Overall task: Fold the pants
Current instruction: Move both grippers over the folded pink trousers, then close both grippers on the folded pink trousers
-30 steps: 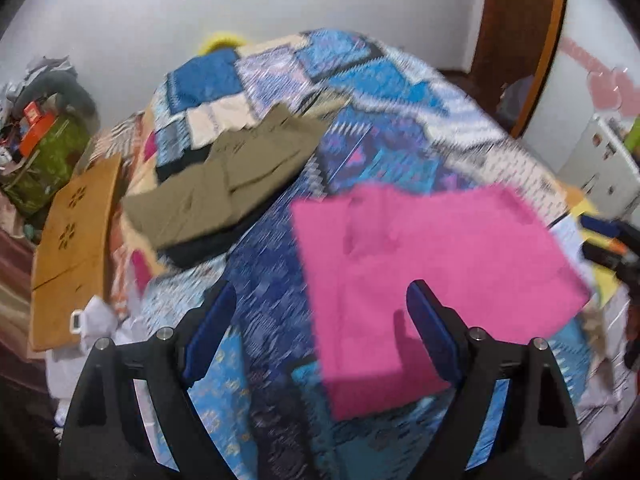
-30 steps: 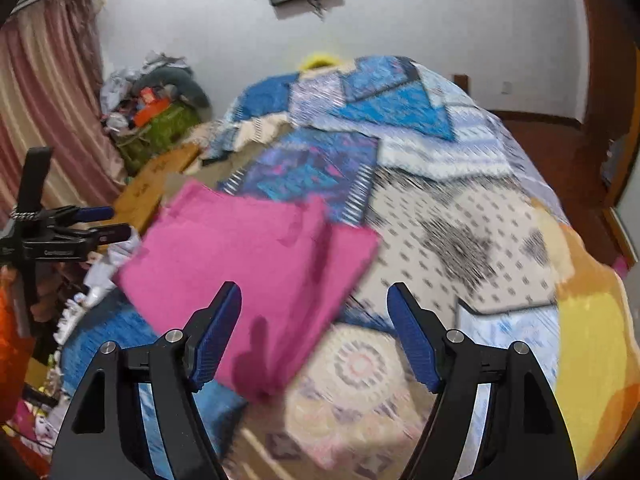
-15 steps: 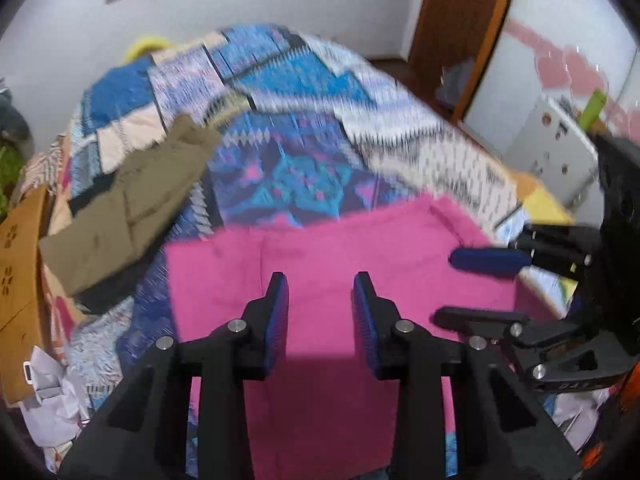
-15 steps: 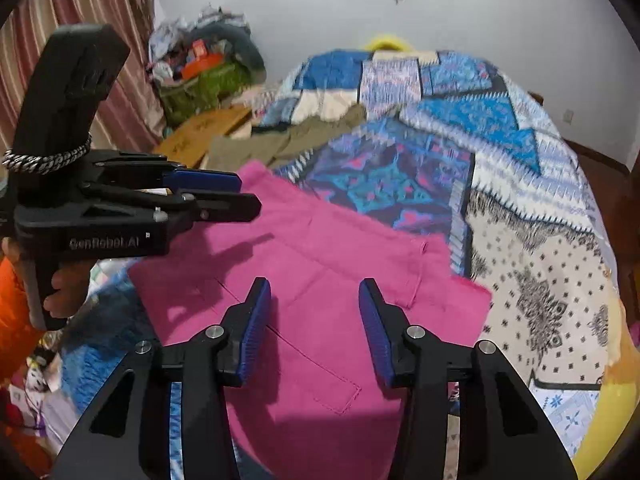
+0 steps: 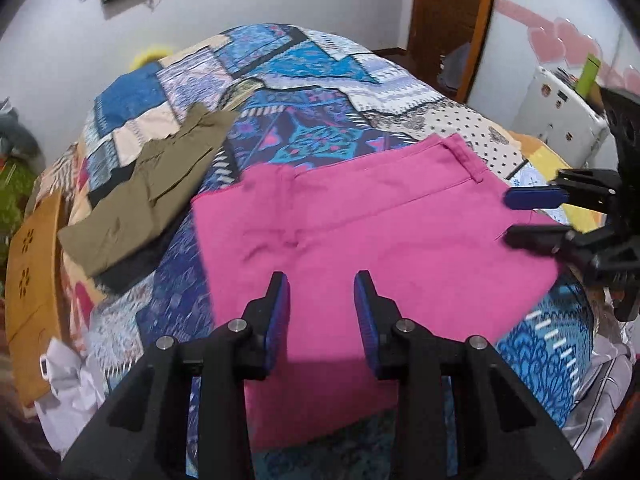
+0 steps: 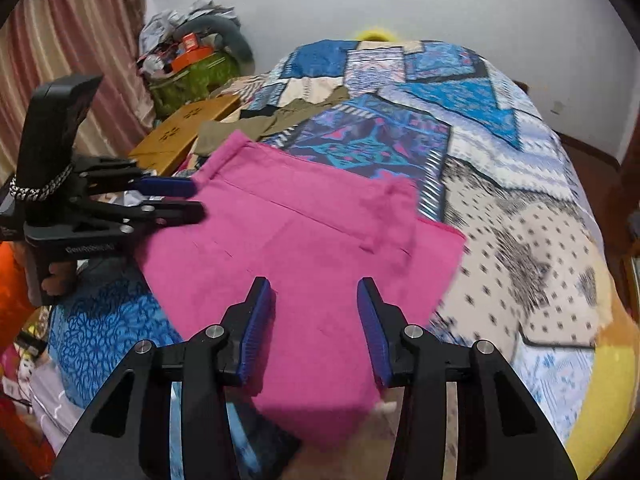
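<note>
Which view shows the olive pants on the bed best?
The left wrist view. There the olive pants lie in plain sight, folded, on top of a dark garment, left of the pink pants. In the right wrist view only a far strip of the olive pants shows beyond the pink pants.

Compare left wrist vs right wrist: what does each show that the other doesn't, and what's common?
Left wrist only: the wooden door, a white cabinet at the right edge, and the right gripper seen side-on at the right side of the pink pants.

Right wrist only: striped curtains, a clutter pile in the corner, and the left gripper side-on, a hand on its grip.

Both: pink pants spread on the patchwork bedspread, olive pants beyond, and a wooden board.
</note>
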The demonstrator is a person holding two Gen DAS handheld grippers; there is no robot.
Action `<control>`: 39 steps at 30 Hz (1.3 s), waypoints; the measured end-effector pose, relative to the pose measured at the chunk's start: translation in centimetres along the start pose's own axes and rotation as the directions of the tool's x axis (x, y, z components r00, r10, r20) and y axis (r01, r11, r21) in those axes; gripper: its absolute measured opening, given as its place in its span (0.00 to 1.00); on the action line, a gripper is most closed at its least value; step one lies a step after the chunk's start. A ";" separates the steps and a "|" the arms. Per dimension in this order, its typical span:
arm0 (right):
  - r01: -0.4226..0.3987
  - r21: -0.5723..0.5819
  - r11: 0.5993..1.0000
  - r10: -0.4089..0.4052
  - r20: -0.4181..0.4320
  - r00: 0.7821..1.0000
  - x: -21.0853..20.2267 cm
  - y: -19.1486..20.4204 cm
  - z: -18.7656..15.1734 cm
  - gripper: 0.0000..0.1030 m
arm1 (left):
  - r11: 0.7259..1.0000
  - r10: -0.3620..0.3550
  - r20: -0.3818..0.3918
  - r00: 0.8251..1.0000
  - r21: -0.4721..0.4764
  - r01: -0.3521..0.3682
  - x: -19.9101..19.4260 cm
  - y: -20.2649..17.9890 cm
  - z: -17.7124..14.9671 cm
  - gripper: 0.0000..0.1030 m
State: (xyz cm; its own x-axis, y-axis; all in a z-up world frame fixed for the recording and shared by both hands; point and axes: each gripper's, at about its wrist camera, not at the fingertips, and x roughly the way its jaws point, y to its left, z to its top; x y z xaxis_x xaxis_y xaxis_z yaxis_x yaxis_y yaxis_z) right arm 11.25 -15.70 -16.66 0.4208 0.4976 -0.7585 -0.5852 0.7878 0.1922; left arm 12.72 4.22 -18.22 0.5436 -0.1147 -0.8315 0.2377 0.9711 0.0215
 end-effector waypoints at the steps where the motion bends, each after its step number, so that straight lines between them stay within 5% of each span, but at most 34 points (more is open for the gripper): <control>1: 0.013 0.020 1.000 -0.013 0.002 1.000 -0.4 -0.5 -0.3 0.39 | 1.000 0.019 -0.006 1.000 -0.008 -0.019 0.0 0.3 -0.2 0.34; 9: 0.079 0.123 0.989 -0.079 -0.002 0.997 -2.1 -3.2 -2.6 0.39 | 0.992 0.024 -0.018 1.000 -0.123 -0.026 -0.6 3.1 -2.0 0.50; 16: 0.131 0.154 0.979 -0.130 -0.014 0.991 -3.2 -4.5 -2.8 0.42 | 0.985 0.134 -0.023 0.991 -0.107 -0.135 -1.5 4.0 -1.1 0.53; 20: 0.102 0.203 0.974 -0.110 0.030 0.993 -3.9 -4.8 -2.1 0.60 | 0.976 0.065 0.017 0.998 -0.208 -0.060 -2.0 5.8 0.4 0.69; 24: 0.057 0.222 0.973 -0.076 0.077 0.994 -3.8 -4.4 -0.8 0.65 | 0.970 0.003 0.049 0.999 -0.242 0.009 -1.7 5.8 1.9 0.82; 32: 0.006 0.258 0.966 -0.001 -0.020 1.000 0.6 -4.5 -0.3 0.67 | 0.968 -0.096 -0.088 0.991 -0.240 0.073 3.4 5.1 2.4 0.83; 39: -0.059 0.244 0.968 0.064 -0.014 0.998 1.8 -4.3 0.4 0.70 | 0.933 -0.212 -0.084 0.974 -0.313 0.176 5.0 5.7 2.5 0.79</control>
State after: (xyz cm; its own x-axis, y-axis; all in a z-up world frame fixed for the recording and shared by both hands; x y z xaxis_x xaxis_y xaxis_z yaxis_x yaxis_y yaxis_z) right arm 14.76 -18.08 -18.59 0.3726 0.5421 -0.7532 -0.4220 0.8218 0.3827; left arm 18.79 8.62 -20.91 0.4117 -0.2998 -0.8606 0.0657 0.9517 -0.3000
